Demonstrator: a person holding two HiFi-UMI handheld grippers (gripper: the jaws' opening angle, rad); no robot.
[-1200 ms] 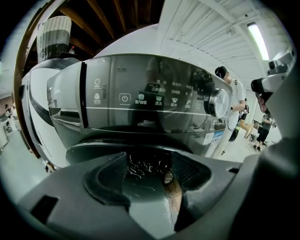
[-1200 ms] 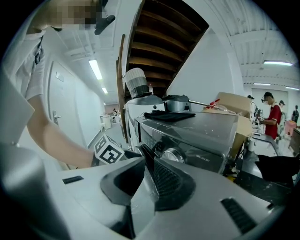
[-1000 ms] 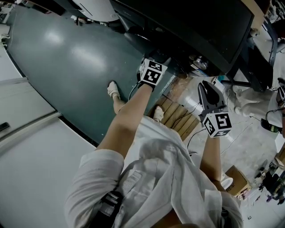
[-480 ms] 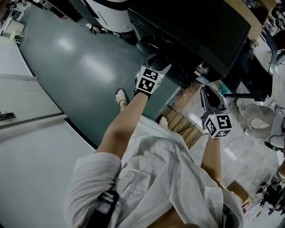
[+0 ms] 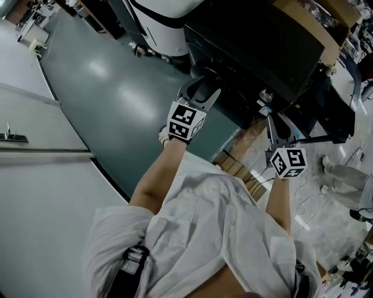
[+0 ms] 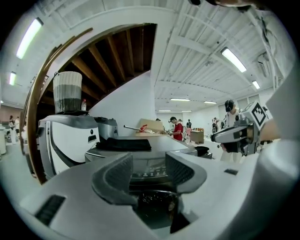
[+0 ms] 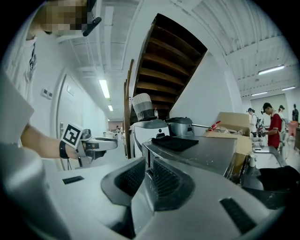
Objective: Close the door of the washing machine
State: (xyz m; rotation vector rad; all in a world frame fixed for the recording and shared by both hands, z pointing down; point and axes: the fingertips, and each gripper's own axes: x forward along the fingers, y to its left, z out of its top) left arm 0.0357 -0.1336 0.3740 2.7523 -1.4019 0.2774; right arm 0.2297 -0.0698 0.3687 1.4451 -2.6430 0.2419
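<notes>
The washing machine [image 5: 256, 41] is a dark box at the top of the head view. My left gripper [image 5: 201, 93] hovers at its front upper edge. In the left gripper view its jaws are closing with nothing between them. Beyond them lie the control panel [image 6: 147, 165] and a dark cloth [image 6: 124, 144] on the lid. A dark glossy round part [image 6: 154, 206] shows under the panel; whether the door stands open cannot be told. My right gripper [image 5: 278, 131] is held off the machine's right front corner [image 7: 146, 154], its jaws a narrow slit apart and holding nothing.
A white machine [image 5: 166, 17] stands left of the washer, with a cardboard box [image 7: 232, 123] behind it. Wooden slats [image 5: 245, 174] and cables lie on the floor by my feet. A pale wall [image 5: 35, 192] runs along the left. People stand far off, one in red [image 6: 177, 129].
Both grippers have risen, the left one much more, from low by the machine's front to its upper edge. The right gripper rose a little beside the corner.
</notes>
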